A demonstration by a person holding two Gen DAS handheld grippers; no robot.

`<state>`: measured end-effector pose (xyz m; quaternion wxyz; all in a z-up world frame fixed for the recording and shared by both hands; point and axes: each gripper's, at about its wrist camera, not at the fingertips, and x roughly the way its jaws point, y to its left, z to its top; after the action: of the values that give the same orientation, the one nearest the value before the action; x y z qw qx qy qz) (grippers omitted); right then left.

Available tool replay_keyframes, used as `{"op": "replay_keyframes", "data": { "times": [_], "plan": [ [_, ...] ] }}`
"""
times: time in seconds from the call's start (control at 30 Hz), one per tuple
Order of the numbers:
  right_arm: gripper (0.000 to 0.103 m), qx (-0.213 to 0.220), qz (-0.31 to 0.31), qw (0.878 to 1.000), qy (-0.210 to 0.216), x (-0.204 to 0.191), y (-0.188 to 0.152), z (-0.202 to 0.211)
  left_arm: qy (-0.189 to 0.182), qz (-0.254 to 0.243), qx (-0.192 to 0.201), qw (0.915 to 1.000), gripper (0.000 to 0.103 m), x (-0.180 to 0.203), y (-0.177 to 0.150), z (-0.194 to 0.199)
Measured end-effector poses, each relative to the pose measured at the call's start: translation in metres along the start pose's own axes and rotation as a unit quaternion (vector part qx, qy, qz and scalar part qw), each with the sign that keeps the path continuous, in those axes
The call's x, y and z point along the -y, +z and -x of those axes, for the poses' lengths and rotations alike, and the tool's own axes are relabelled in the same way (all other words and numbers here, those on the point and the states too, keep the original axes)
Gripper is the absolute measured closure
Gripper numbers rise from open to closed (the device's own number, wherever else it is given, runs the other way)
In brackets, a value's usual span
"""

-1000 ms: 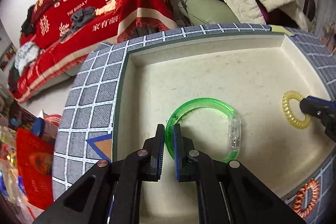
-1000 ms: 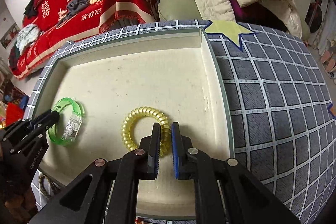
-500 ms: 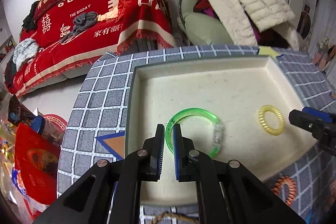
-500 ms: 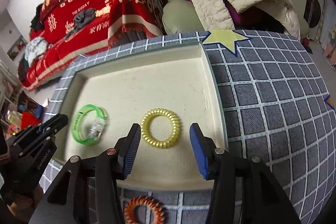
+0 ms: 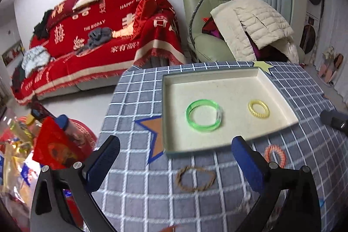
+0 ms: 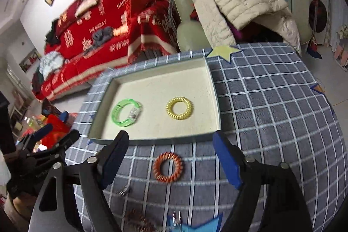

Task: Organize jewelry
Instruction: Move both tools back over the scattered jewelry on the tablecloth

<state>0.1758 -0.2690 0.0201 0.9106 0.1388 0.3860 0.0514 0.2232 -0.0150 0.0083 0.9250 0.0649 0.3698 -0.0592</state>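
A cream tray [image 5: 164,110] [image 6: 215,101] sits on the grey checked table cover. Inside it lie a green bangle [image 5: 203,115] [image 6: 126,112] on the left and a yellow coil ring [image 5: 258,109] [image 6: 179,108] on the right. In front of the tray, on the cloth, lie an orange coil ring [image 5: 275,154] [image 6: 167,167] and a brown cord loop [image 5: 194,179]. My left gripper [image 5: 175,141] [image 6: 61,131] hangs above the cord loop, jaws opening, nothing between them. My right gripper [image 6: 170,138] hovers over the orange coil, jaws opening and empty; its tip [image 5: 332,120] shows in the left wrist view.
A small metal piece [image 6: 124,190] and a brown braided item [image 6: 137,221] lie near the table's front. A red bag [image 5: 54,149] and clutter stand on the floor to the left. A red-covered sofa [image 5: 97,36] and a green armchair [image 5: 208,14] with a jacket are behind.
Both grippers let go, the left of the green bangle and the right of the yellow coil ring. Both have pulled back and up out of the tray, and their jaws have spread wide.
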Motion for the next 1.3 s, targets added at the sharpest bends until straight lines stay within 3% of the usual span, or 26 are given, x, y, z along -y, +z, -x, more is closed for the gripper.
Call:
{"op": "replay_keyframes", "data": {
  "times": [0.1, 0.13, 0.23, 0.5, 0.67, 1.07, 1.3],
  "plan": [
    [0.010, 0.032, -0.003, 0.999, 0.011, -0.001, -0.014, 0.025, -0.020, -0.002, -0.008, 0.9998, 0.000, -0.007, -0.021, 0.016],
    [0.001, 0.043, -0.004, 0.999, 0.016, 0.000, -0.021, 0.035, -0.021, 0.000, -0.013, 0.9997, 0.000, -0.009, -0.027, 0.019],
    [0.000, 0.062, -0.011, 0.998, 0.030, 0.001, -0.037, 0.054, -0.040, 0.000, -0.027, 0.9988, 0.000, -0.011, -0.049, 0.031],
    [0.000, -0.008, 0.002, 1.000, -0.011, 0.002, -0.087, 0.066, -0.036, -0.009, -0.051, 0.9980, 0.000, -0.004, -0.117, 0.054],
    [0.000, -0.041, 0.008, 0.999, -0.026, 0.007, -0.124, 0.061, -0.046, -0.004, -0.062, 0.9970, 0.000, 0.005, -0.138, 0.057],
    [0.000, -0.077, 0.013, 0.996, -0.039, 0.004, -0.171, 0.050, -0.051, -0.018, -0.062, 0.9966, 0.000, 0.029, -0.157, 0.061],
    [0.018, -0.092, 0.034, 0.994, -0.044, -0.007, -0.178, 0.039, -0.050, -0.020, -0.070, 0.9961, 0.000, 0.032, -0.158, 0.055]
  ]
}}
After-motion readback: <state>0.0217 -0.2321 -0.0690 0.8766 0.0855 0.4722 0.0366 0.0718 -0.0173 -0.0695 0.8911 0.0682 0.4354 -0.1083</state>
